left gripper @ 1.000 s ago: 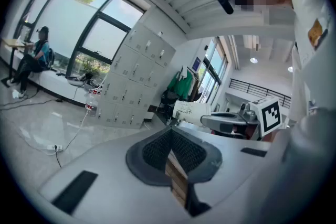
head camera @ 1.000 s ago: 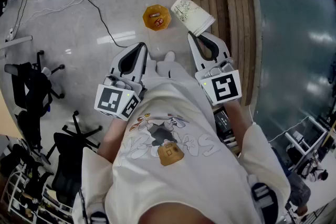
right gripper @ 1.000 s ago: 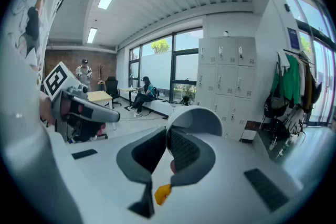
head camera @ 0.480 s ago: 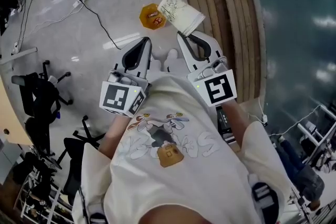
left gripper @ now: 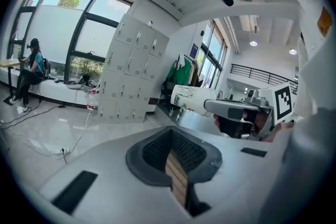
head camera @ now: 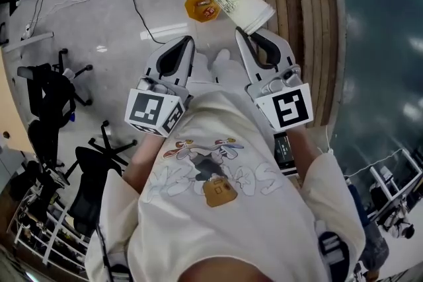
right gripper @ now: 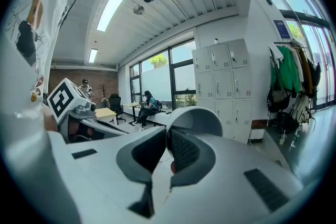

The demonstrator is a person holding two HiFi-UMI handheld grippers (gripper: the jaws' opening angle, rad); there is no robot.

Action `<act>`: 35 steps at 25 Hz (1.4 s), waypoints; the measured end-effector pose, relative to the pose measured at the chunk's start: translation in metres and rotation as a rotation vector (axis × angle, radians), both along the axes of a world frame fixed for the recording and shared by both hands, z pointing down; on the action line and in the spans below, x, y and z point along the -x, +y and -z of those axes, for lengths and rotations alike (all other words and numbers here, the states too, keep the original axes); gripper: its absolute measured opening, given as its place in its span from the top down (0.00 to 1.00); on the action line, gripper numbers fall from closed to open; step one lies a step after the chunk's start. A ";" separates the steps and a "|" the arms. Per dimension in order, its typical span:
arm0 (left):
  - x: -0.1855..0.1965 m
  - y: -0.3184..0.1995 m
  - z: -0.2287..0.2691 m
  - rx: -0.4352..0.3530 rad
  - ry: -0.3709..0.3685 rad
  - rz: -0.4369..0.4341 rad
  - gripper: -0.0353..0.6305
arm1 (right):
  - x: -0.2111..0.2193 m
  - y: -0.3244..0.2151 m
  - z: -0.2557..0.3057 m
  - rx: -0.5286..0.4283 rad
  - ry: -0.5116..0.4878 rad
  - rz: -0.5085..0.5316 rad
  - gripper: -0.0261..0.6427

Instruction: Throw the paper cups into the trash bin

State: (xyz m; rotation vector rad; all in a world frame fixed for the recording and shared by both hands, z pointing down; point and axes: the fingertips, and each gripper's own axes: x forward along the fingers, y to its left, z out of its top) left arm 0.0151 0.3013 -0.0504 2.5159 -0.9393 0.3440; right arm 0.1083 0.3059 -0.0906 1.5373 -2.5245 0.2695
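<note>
Jaws of the right gripper (head camera: 251, 35) are clamped on the rim of the one white printed paper cup (head camera: 241, 2). The cup's long axis runs forward and leftward from the jaws, base outermost. Jaws of the left gripper (head camera: 186, 43) are together and empty. One orange octagonal container (head camera: 201, 5), probably the trash bin, stands on the grey floor (head camera: 99, 16) just left of the cup's base in the head view, so the right gripper is nearer. Count: one cup, one container.
</note>
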 end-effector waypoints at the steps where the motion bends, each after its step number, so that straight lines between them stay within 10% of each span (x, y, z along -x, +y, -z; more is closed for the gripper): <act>1: 0.002 0.001 -0.003 0.009 0.001 0.014 0.94 | 0.000 -0.001 -0.002 0.004 -0.002 0.003 0.92; 20: 0.099 -0.178 -0.031 -0.002 0.029 0.100 0.94 | 0.055 -0.132 -0.053 0.128 0.161 0.018 0.92; 35: 0.059 -0.235 -0.162 0.158 -0.082 0.089 0.94 | 0.059 -0.205 -0.198 0.293 0.247 0.289 0.92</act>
